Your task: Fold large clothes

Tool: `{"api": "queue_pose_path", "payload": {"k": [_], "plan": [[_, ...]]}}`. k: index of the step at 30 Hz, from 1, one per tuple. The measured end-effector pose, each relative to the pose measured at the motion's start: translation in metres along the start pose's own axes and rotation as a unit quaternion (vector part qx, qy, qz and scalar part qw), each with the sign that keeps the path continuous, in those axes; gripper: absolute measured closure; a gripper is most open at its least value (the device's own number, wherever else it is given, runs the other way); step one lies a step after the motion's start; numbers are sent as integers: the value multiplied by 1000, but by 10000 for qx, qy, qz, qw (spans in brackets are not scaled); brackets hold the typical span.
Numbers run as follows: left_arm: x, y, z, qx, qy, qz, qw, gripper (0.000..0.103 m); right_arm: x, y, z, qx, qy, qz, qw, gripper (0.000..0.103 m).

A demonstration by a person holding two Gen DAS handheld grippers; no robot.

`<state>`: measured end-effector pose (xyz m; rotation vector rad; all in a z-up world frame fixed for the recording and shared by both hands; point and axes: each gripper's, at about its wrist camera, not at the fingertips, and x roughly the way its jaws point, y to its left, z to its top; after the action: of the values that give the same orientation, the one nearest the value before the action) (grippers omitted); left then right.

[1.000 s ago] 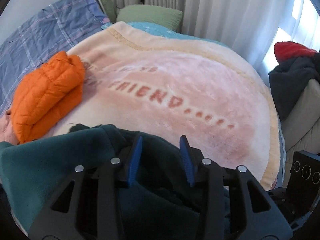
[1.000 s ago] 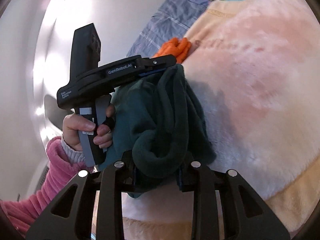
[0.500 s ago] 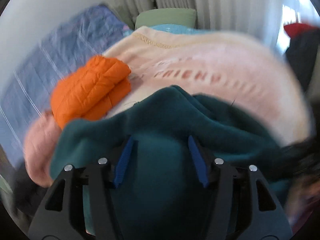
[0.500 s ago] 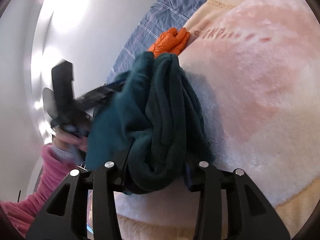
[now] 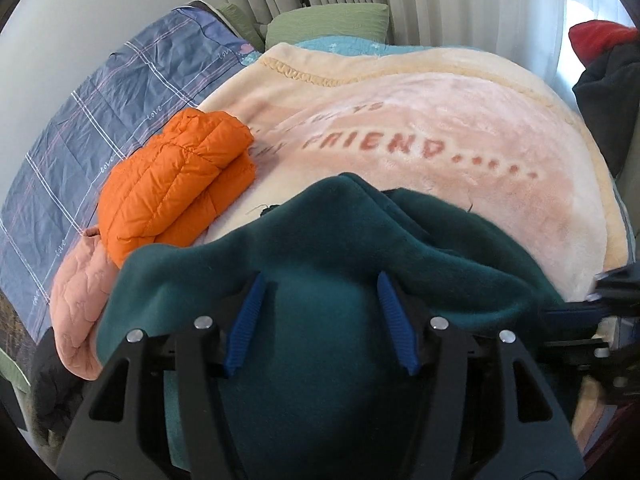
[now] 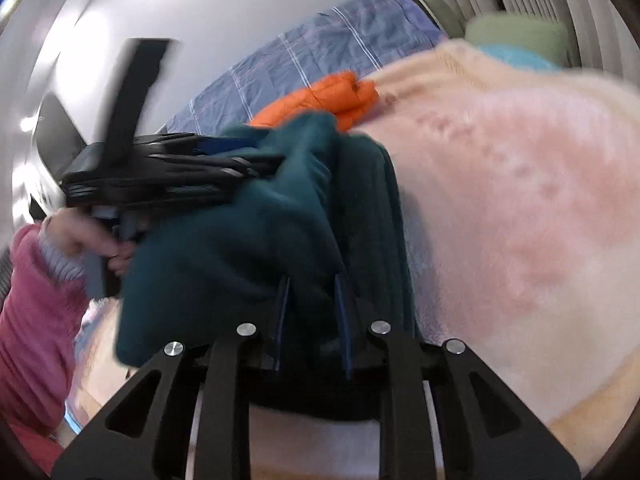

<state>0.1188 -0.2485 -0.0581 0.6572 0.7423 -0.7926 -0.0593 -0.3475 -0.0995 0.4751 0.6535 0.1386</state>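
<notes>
Dark teal fleece garment (image 5: 340, 240) gathered over the pink plush blanket (image 5: 440, 120), mid-fold.

Done well, the step wanted both edges kept level, then laid flat. The right gripper (image 6: 312, 316) was closing its jaws on a thick fold of fleece; the left gripper (image 5: 320, 316) stood half open, fleece bulging between its blue pads (image 5: 244, 320), grip unclear.

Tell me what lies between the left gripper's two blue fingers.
In the left wrist view, bunched dark teal fleece garment fills the gap between the left gripper's blue fingers; nothing else lies there.
</notes>
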Motion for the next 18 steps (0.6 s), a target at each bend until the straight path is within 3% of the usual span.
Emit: {"api": "queue_pose_path", "payload": {"k": [5, 10, 13, 17, 18], "plan": [[19, 9, 6, -317, 71, -84, 9994, 44, 10, 1, -3, -313, -152, -386, 9986, 79], [17, 10, 8, -300, 40, -76, 9995, 44, 13, -11, 9, -71, 121, 14, 9999, 79], [9, 9, 7, -330, -89, -38, 9994, 44, 10, -6, 8, -74, 113, 4, 9999, 78], [-32, 15, -3, -740, -514, 14, 9959, 42, 6, 3, 5, -203, 62, -181, 9996, 77], [-49, 15, -11, -860, -646, 108, 9941, 33, 8, 2, 6, -222, 52, -172, 9996, 77]]}}
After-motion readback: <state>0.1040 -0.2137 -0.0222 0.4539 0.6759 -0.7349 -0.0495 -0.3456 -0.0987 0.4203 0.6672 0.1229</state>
